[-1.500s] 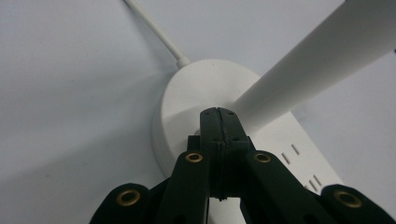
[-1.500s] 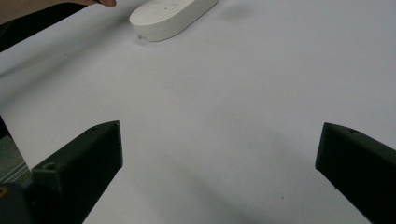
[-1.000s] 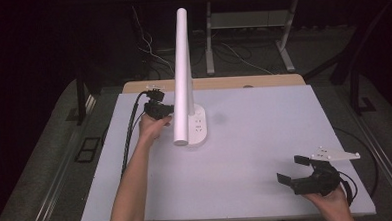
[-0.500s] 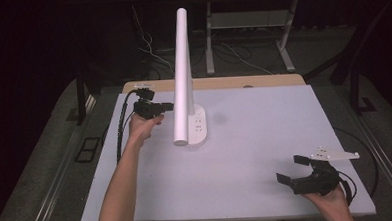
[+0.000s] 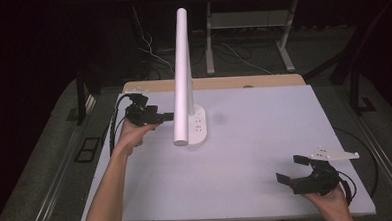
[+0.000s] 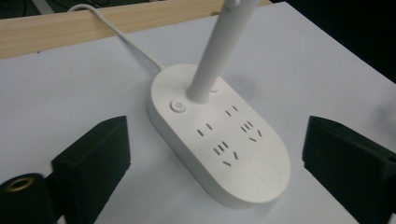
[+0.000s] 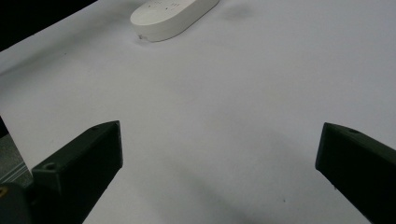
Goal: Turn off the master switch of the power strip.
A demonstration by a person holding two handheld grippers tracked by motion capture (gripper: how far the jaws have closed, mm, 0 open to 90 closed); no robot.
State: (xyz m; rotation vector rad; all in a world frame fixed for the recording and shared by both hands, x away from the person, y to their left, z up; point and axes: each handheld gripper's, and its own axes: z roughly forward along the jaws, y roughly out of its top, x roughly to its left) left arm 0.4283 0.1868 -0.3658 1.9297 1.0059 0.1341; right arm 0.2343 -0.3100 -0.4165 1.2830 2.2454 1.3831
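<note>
White lamp base with sockets and power button at counter rear-left, tube rising. Left tool wide open, just beside base, touching nothing. Right tool wide open, empty, near right. Cord seen from left gripper view. No readable writing.

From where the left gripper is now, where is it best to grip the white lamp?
Probably the thin upright stem just above the oval base, approached level from the left gripper. The stem is narrow and round; the base looks too wide and flat.
</note>
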